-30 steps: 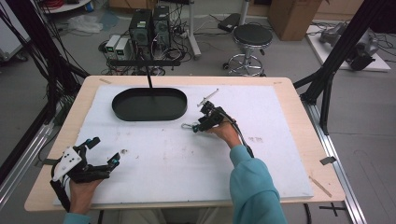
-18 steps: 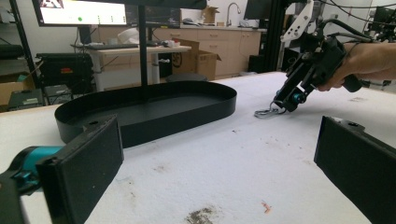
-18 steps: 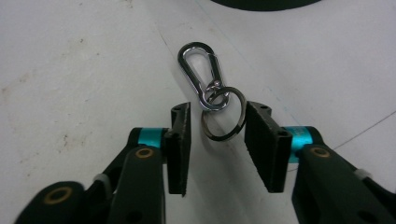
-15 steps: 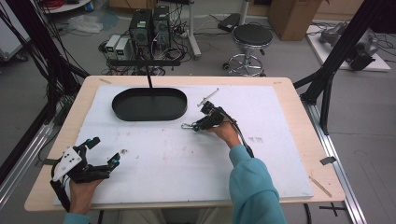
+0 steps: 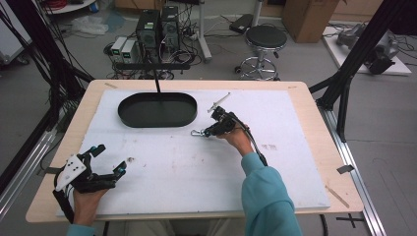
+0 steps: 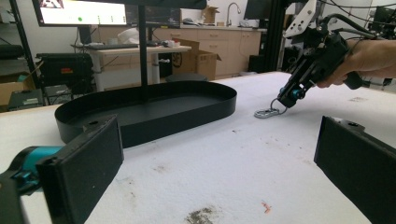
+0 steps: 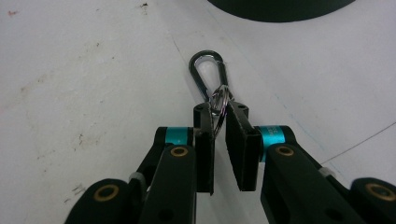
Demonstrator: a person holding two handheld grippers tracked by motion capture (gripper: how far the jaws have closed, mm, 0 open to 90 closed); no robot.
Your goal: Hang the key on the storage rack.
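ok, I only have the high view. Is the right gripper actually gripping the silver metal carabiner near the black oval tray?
Observer: Not its body. In the right gripper view the right gripper has just been closing, and its pads pinch a small steel split key ring that is looped through the silver metal carabiner.
Operator: Lifted yet?
Observer: No. The left gripper view shows the carabiner lying on the white foam sheet.
Operator: Left gripper?
Observer: In its own view the left gripper has its jaws wide apart with nothing between them.
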